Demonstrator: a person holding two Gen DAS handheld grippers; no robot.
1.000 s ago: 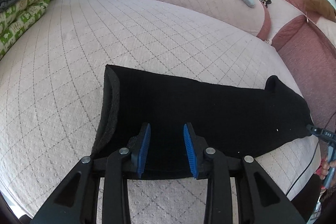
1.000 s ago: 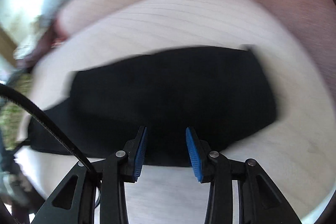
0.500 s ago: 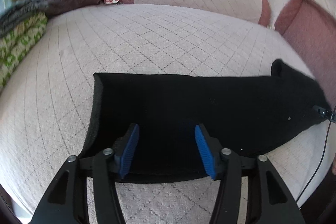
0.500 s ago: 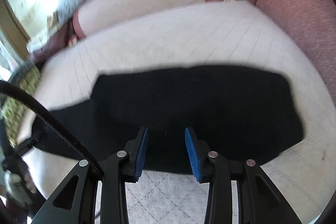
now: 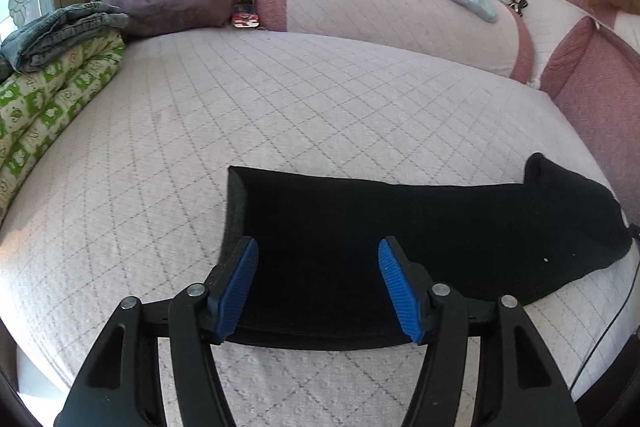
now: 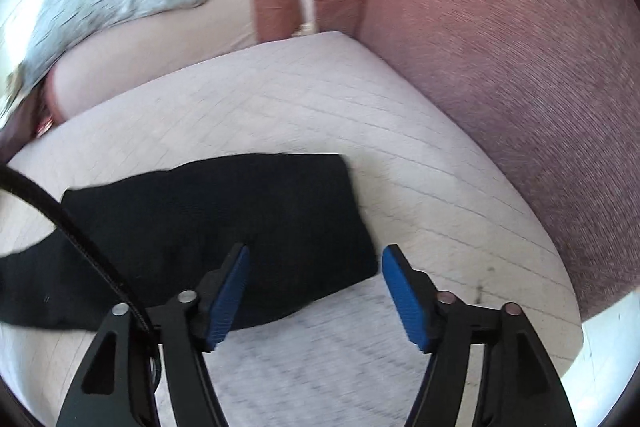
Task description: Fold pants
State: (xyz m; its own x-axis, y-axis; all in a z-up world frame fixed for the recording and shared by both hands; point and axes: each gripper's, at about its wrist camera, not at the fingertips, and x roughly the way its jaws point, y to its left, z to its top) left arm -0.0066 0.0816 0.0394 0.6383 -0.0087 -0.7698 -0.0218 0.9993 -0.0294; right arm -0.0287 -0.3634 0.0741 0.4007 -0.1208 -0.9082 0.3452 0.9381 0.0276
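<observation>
My left tongs (image 5: 318, 287) were spread wide over the near edge of the black pants (image 5: 420, 247), which lay flat on the quilted pink bed (image 5: 240, 107). My right tongs (image 6: 314, 291) gaped past their right edge, bare mattress beyond. Folded bedding (image 5: 48, 95) lined the left side.

No readable text, label, brand, number or sign anywhere in either view. Far ahead of the left hand-held gripper (image 5: 318, 289), a small red, white and blue printed item (image 5: 245, 20) wedged between the cushions, its markings too small to make out. On the green patterned quilt (image 5: 48, 99) well off to that gripper's left, only repeated pictorial motifs, no letters. Right wrist view too blurred for any lettering.
</observation>
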